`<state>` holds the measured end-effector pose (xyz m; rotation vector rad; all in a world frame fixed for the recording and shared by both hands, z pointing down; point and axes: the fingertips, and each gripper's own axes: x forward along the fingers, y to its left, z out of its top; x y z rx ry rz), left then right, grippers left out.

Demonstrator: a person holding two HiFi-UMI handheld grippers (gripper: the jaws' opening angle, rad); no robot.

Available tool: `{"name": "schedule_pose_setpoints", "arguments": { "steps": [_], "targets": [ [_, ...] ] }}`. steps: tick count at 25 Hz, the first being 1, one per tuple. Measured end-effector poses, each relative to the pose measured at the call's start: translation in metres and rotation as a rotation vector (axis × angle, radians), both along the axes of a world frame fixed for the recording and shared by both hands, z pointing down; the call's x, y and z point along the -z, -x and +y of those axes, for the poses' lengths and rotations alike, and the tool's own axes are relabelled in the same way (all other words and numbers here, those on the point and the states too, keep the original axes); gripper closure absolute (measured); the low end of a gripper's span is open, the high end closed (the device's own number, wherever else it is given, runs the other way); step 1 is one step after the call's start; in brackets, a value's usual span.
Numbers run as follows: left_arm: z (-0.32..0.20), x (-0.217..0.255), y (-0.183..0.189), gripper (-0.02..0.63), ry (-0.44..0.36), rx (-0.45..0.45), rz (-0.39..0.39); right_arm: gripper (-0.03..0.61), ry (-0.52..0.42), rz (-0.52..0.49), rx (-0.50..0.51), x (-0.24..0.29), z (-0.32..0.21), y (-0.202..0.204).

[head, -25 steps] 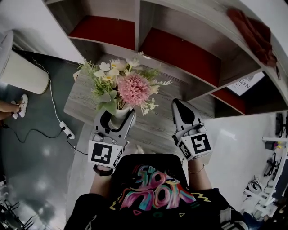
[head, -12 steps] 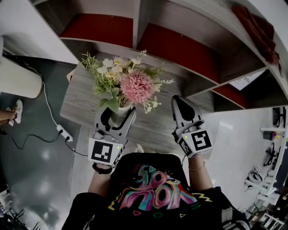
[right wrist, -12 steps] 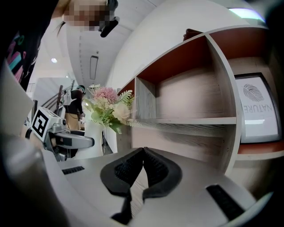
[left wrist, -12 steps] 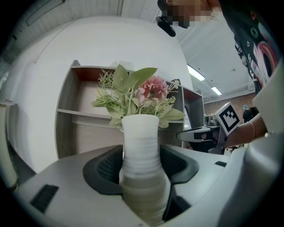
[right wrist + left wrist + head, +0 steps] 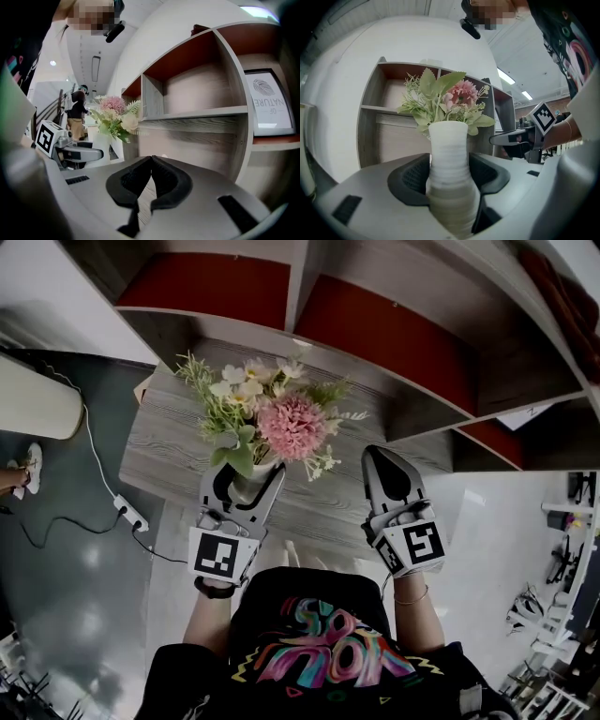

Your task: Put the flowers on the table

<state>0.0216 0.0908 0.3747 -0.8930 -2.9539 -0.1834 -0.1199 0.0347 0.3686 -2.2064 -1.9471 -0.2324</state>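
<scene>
My left gripper (image 5: 246, 479) clamps the white vase (image 5: 449, 159) of flowers (image 5: 289, 426) over the grey table (image 5: 169, 451), apparently clear of it; my right gripper (image 5: 384, 463) hangs alongside, jaws together, empty.

Head view: the flowers (image 5: 286, 426) cover the mouth of the white vase (image 5: 251, 489) and the left gripper (image 5: 248, 478) masks its sides, so I cannot tell whether its base meets the table (image 5: 155, 442). At 9 o'clock a person's shoe (image 5: 26, 465) is cut by the frame edge. Right gripper view, 3 o'clock: the framed print (image 5: 272, 105) is cropped by the edge.
</scene>
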Motion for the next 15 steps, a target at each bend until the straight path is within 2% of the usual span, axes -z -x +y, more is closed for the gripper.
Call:
{"name": "schedule_pose_setpoints", "arguments": {
  "steps": [15],
  "targets": [
    [0.014,-0.035,0.005,0.345,0.053,0.042,-0.036,0.563,-0.034,0.016,0.0,-0.016,-0.012,-0.002]
  ]
}}
